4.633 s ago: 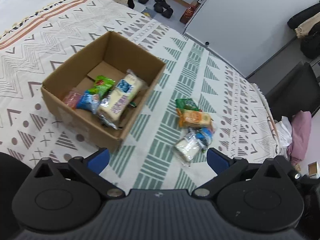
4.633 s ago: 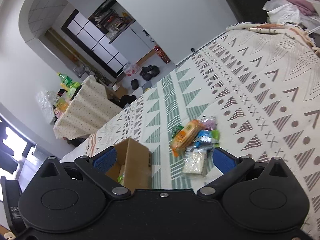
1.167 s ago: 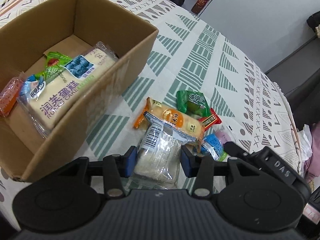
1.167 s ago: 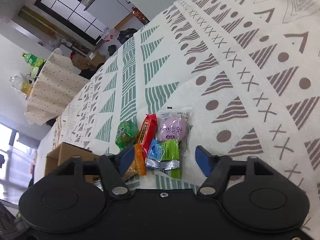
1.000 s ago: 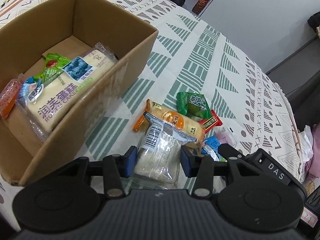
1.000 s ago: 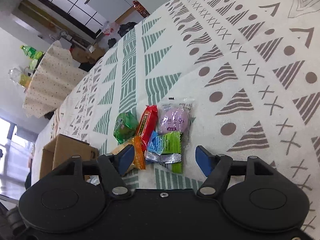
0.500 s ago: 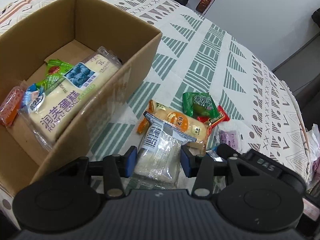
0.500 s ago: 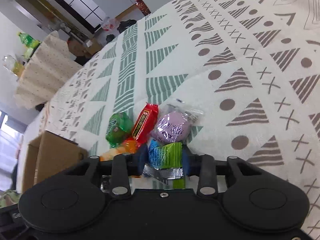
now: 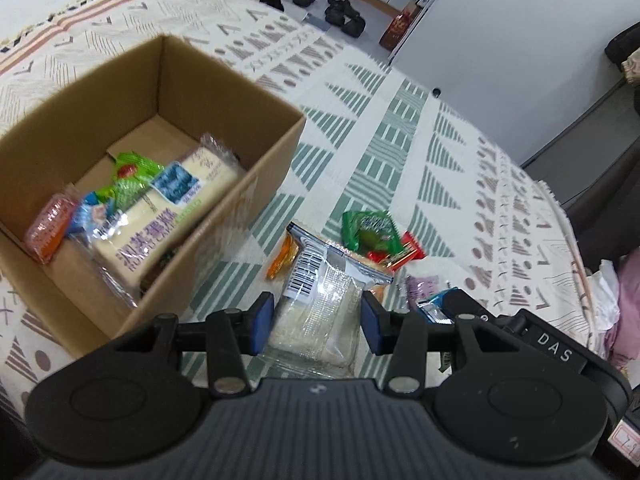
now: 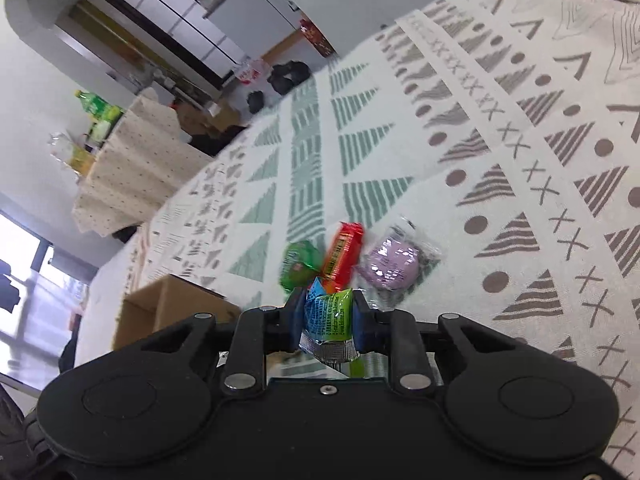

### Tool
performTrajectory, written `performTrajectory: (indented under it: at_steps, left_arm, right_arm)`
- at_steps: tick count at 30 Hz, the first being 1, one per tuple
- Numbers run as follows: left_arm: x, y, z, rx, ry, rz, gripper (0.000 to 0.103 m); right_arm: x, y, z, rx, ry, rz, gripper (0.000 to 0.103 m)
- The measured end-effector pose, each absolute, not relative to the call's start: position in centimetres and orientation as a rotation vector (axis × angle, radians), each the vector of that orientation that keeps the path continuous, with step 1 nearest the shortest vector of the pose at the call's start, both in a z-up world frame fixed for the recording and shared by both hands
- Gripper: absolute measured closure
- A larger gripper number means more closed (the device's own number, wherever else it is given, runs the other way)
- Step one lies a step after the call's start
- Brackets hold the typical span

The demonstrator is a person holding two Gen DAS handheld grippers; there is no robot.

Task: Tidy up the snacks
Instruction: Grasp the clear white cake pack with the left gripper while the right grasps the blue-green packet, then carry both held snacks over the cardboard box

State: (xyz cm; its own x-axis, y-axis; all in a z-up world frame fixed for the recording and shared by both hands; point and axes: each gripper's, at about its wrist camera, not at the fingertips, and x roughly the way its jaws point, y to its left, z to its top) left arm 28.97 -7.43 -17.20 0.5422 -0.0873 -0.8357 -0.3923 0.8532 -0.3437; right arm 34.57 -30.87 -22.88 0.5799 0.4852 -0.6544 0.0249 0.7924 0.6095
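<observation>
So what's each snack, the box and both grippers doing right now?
Left gripper: shut on the clear packet.
Right gripper: shut on the blue-green packet.
Cardboard box: open, snacks inside.
Roll cake: lying in the box.
Purple snack: lying on the cloth.
Red packet: on the cloth.

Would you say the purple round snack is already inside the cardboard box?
No, the purple snack lies on the patterned cloth, apart from the cardboard box.

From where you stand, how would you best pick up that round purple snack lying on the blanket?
Pinch the purple snack across its domed middle from above; it lies flat on the blanket, and its clear edges look flimsy. The red packet crowds one side.
</observation>
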Motion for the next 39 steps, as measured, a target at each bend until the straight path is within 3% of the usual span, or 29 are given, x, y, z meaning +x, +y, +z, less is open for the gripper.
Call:
performTrajectory:
  at_steps: [18,39]
  left_arm:
    - [26.2,-2.6,-11.5,-0.592,0.868,0.239,0.058]
    - [27.0,6.9,-11.3,-0.621,0.86,0.247,0.058]
  right_arm:
    - [31.9,-27.7,-18.3,0.63,0.8,0.463,0.08]
    - [30.9,-19.6,-16.9,0.596,0.781,0.531,0.08]
